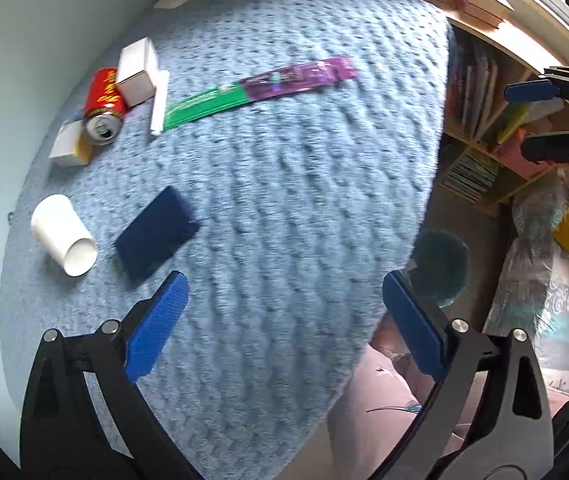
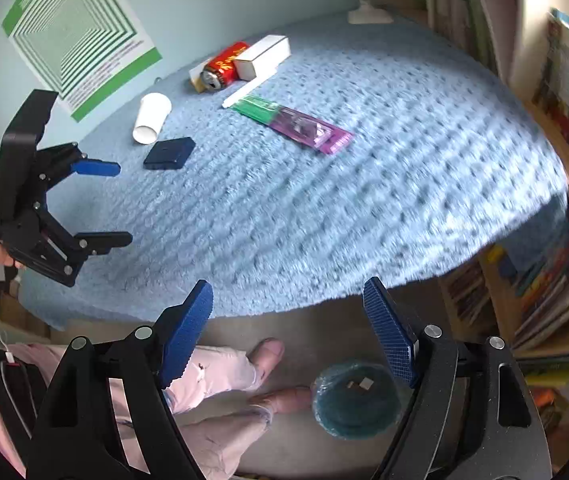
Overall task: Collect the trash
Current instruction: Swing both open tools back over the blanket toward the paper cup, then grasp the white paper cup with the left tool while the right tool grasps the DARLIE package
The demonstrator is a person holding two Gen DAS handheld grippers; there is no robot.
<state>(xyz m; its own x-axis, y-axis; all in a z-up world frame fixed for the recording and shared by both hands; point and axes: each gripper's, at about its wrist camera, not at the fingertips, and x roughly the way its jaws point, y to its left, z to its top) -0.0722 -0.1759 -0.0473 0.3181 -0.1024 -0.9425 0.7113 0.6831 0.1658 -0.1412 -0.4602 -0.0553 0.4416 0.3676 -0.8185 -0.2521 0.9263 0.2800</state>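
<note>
From here I see a bed covered by a light blue knitted blanket (image 2: 324, 208) with a bumpy weave. Behind it stands a pale blue wall (image 2: 212, 4) carrying a poster (image 2: 80, 36) of nested green and white squares. A wooden bookshelf (image 1: 480, 92) packed with colourful books runs along the far side of the bed, and daylight falls bright across its top. The floor (image 2: 304, 324) below the bed edge is plain beige.

A green-striped poster (image 2: 80, 36) hangs on the pale wall, bookshelves (image 2: 556, 240) beside the blue knitted blanket (image 2: 324, 220)
</note>
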